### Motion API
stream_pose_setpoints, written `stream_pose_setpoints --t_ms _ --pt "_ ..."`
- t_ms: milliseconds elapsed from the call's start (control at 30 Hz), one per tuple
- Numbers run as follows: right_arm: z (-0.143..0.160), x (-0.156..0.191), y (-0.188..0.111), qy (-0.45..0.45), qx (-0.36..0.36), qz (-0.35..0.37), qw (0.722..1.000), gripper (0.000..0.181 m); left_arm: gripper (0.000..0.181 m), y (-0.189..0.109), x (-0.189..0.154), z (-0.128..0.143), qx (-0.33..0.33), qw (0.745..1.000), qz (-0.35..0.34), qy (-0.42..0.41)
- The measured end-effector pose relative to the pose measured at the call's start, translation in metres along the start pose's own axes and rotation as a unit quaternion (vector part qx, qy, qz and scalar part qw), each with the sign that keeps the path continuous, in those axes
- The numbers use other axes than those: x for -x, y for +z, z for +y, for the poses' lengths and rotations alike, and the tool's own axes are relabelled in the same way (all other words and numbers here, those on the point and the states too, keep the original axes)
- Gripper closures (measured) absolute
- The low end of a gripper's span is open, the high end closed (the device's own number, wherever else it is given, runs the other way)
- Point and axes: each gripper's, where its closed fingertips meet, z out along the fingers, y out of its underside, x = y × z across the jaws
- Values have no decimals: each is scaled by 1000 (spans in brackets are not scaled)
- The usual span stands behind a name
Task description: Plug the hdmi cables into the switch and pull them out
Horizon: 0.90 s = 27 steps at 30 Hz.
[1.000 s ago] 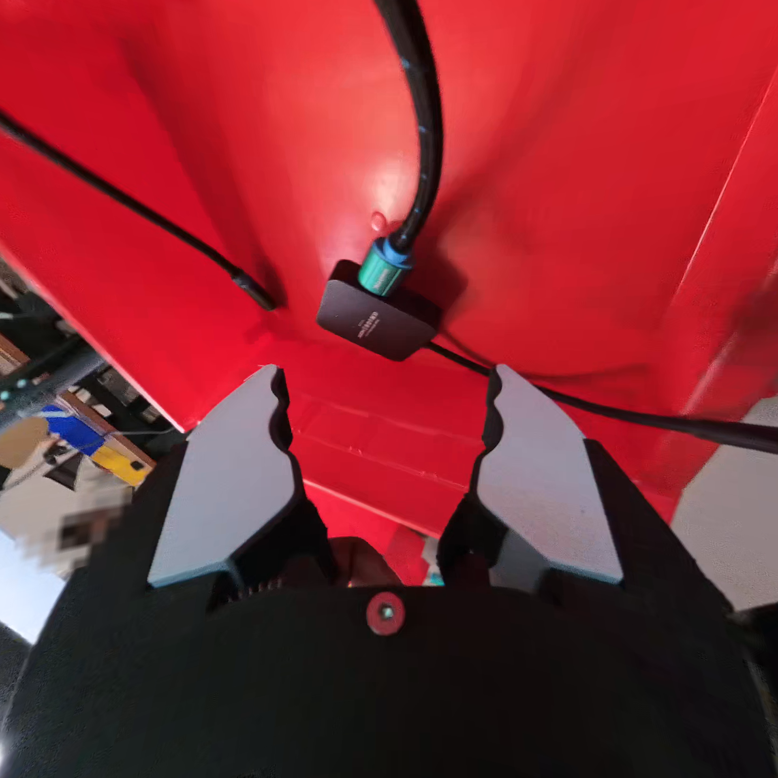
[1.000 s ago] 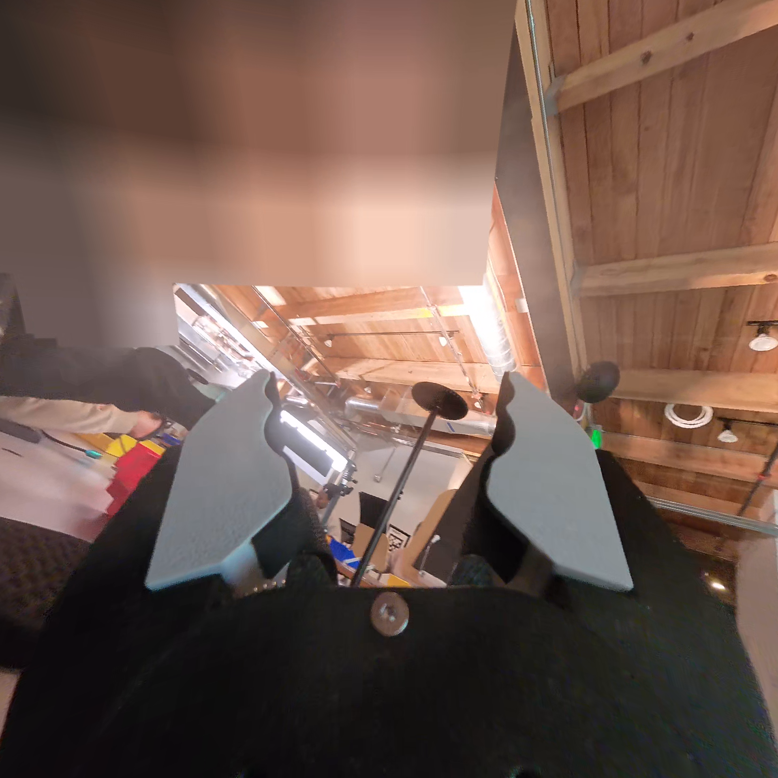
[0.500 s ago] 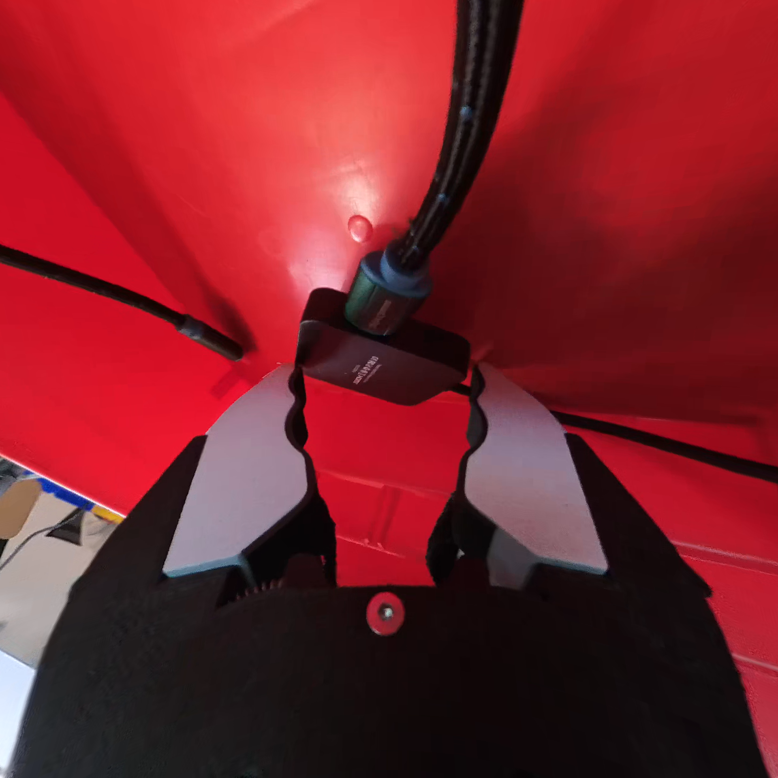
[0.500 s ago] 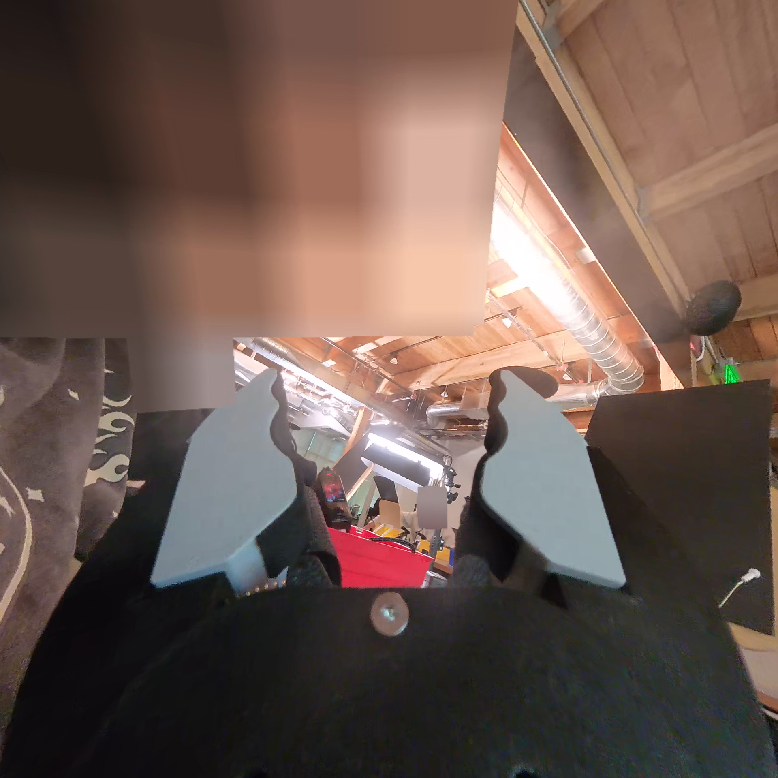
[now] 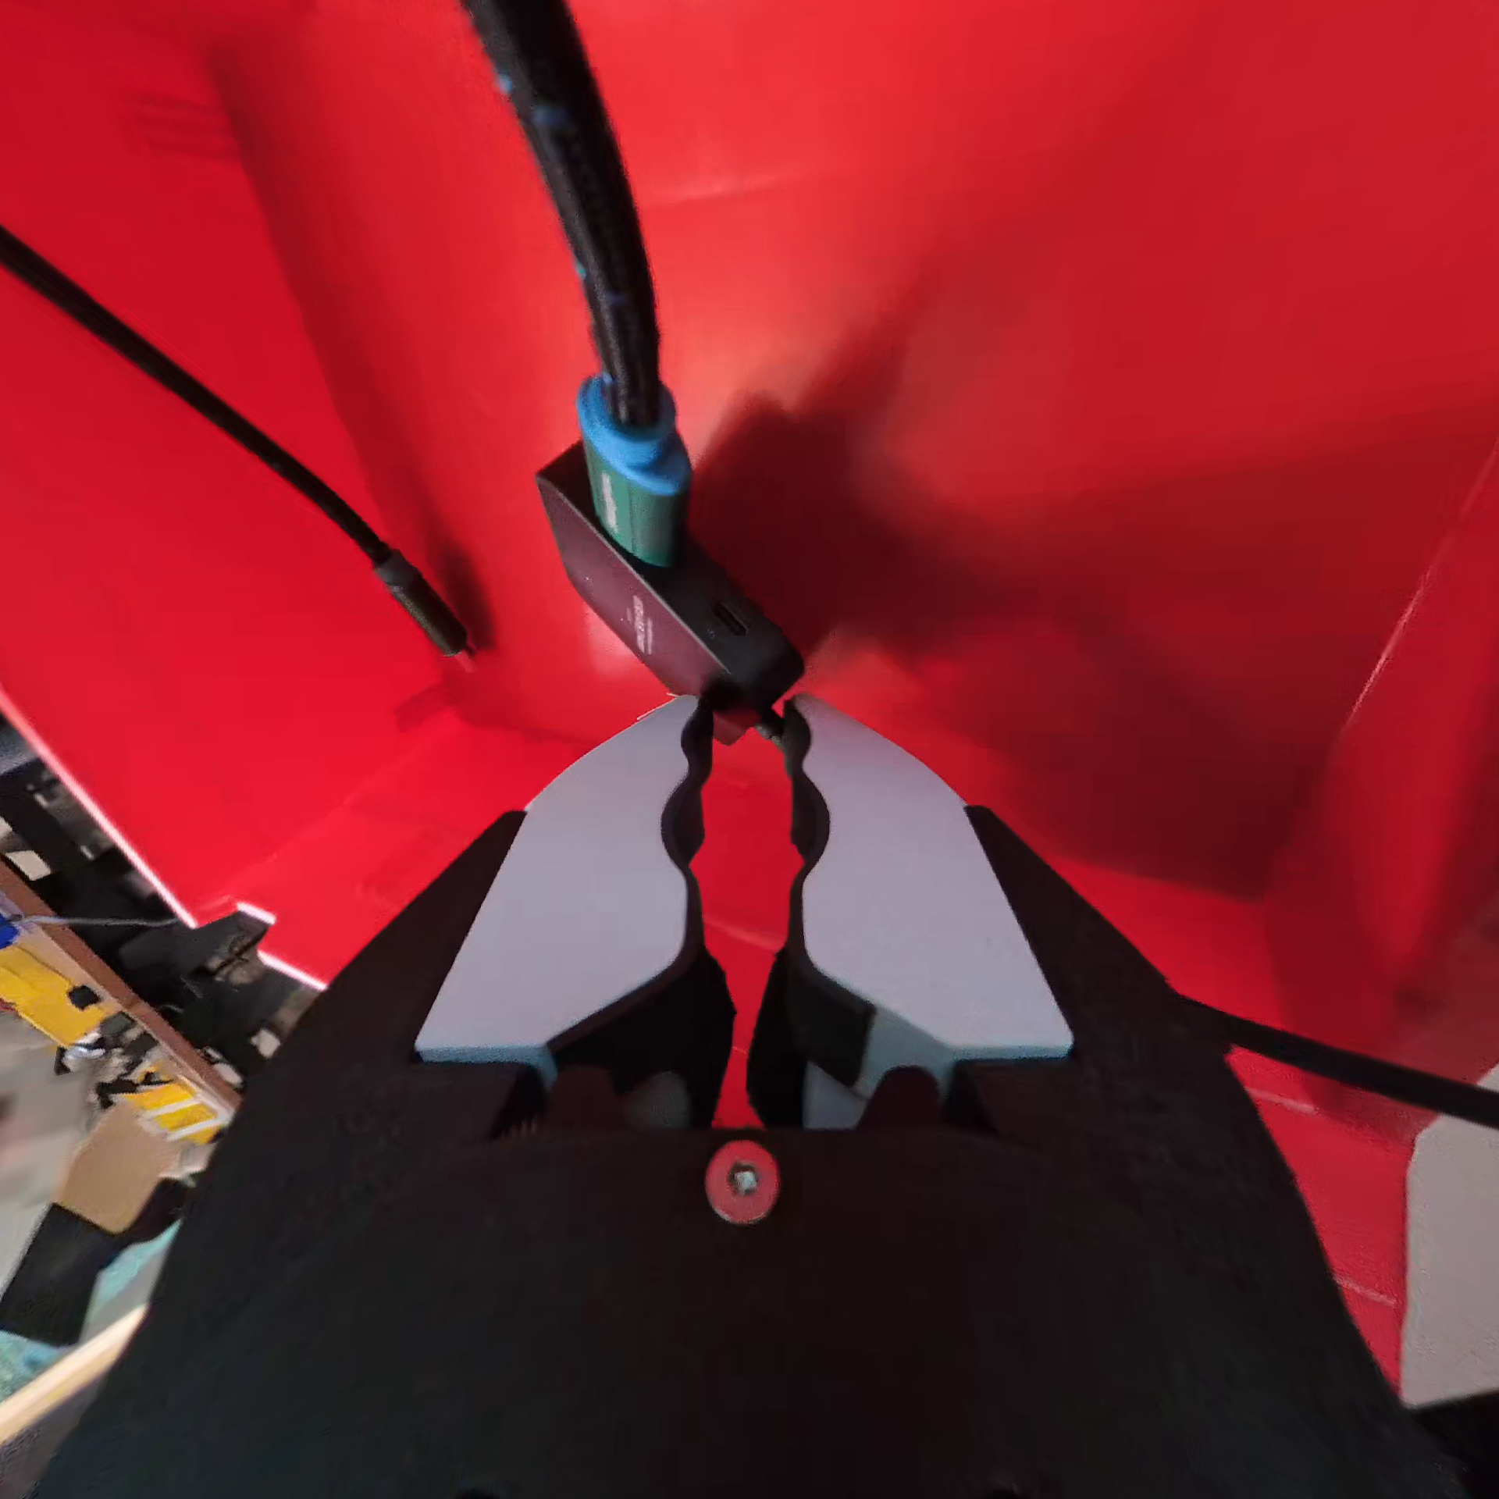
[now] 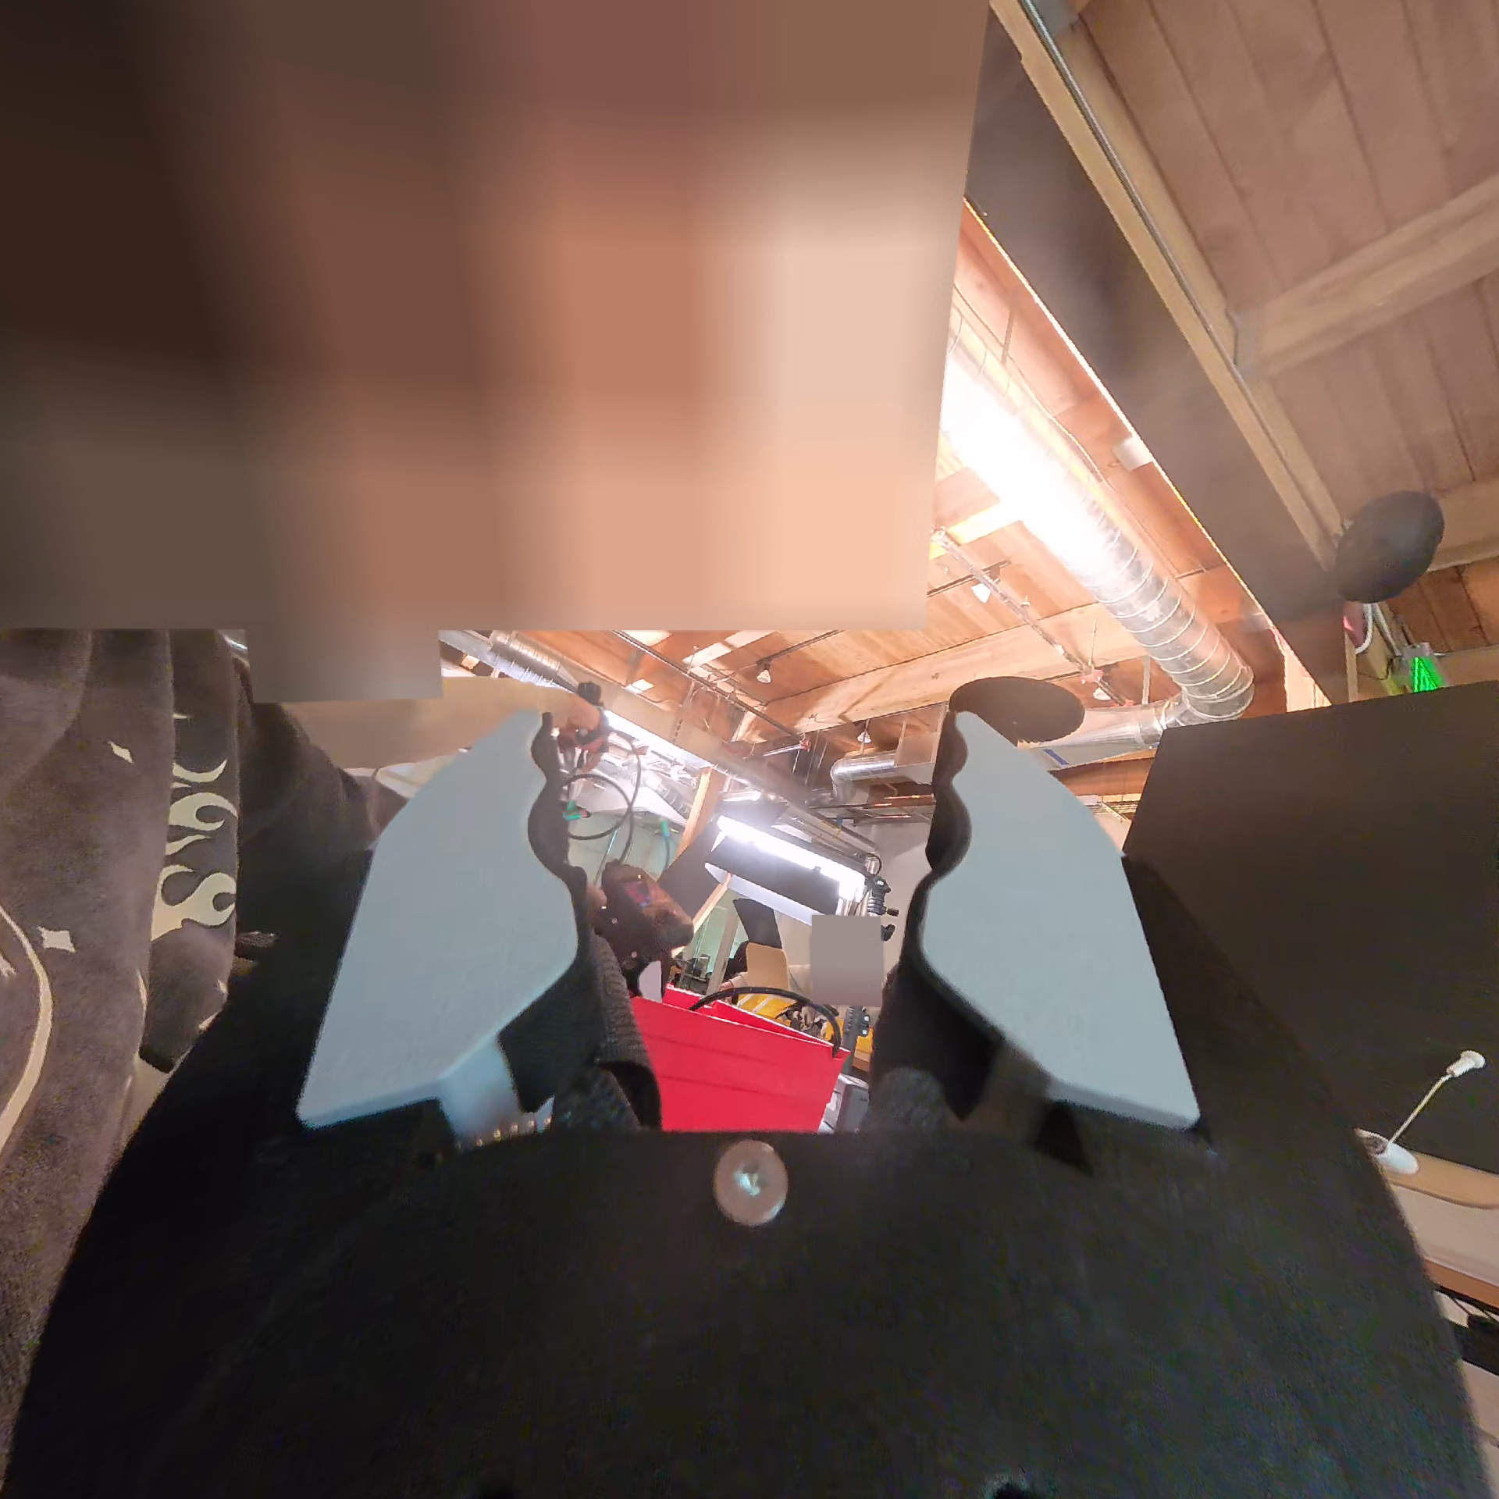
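Note:
In the left wrist view a small black switch (image 5: 673,604) sits tilted inside a red bin (image 5: 1054,324). A braided black HDMI cable (image 5: 596,211) comes down from above, and its green and blue plug (image 5: 637,499) is seated in the switch. My left gripper (image 5: 745,715) is shut on the near end of the switch, where its thin lead comes out. A second thin black cable ends in a loose plug (image 5: 422,604) to the left. My right gripper (image 6: 746,730) is open and empty, pointing up at the ceiling away from the bin.
A thin black cable (image 5: 1338,1071) runs out over the bin's right side. In the right wrist view the red bin (image 6: 730,1071) shows low between the fingers. A person's dark clothing (image 6: 97,892) is at the left and a black panel (image 6: 1338,892) at the right.
My left gripper moved up to the switch and closed on its near end, and the switch turned and tilted. The right gripper swung a little and stayed open.

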Motion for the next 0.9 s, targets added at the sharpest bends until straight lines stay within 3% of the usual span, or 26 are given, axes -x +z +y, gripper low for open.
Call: stream_pose_setpoints --t_ms 267,633,733,900 --pt "5 4 1 -12 14 -9 1000 94 170 -34 26 -4 -71 977 -151 -133" --pt "9 1 1 -12 21 -3 1000 97 171 -87 17 -15 -104 928 -309 -178" --pt "8 1 0 -14 20 -3 1000 97 171 -111 11 -18 -125 890 -388 -204" --pt "9 0 0 -15 21 -1 1000 97 173 -157 -10 -25 -158 790 -541 -241"
